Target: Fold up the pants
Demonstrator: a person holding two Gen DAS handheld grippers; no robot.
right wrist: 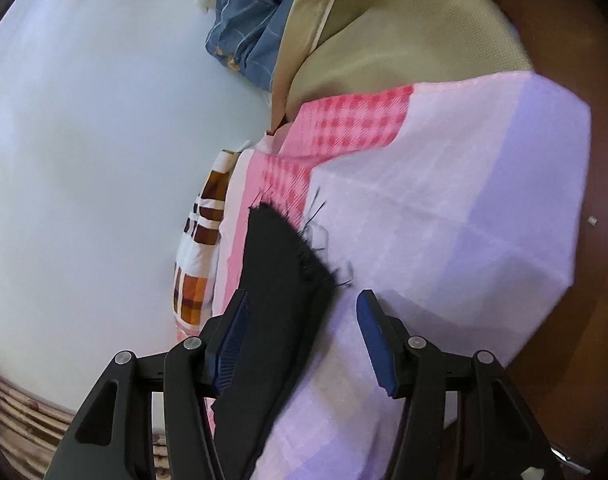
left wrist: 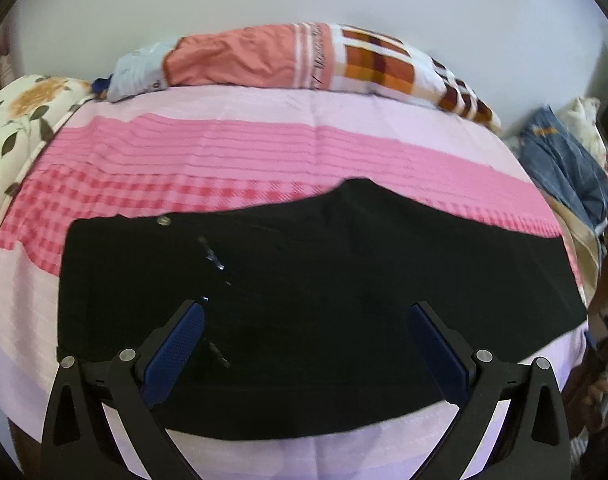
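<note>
Pink bedsheet (left wrist: 264, 148) carries black pants (left wrist: 304, 300) under the spread left claw (left wrist: 304, 340); only the released right claw (right wrist: 304, 340) views their frayed hem (right wrist: 304, 248).

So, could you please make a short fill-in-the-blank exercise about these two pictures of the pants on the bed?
1. The pants lying on the bed are ____ in colour.
2. The bedsheet under them shows stripes and checks in ____ and pale lilac.
3. The left tool hovers over the pants with its jaws ____.
4. In the right wrist view, the frayed end of the pants lies between the fingers of the right tool, nearer its ____ finger.

Missing words: black; pink; open; left
</note>
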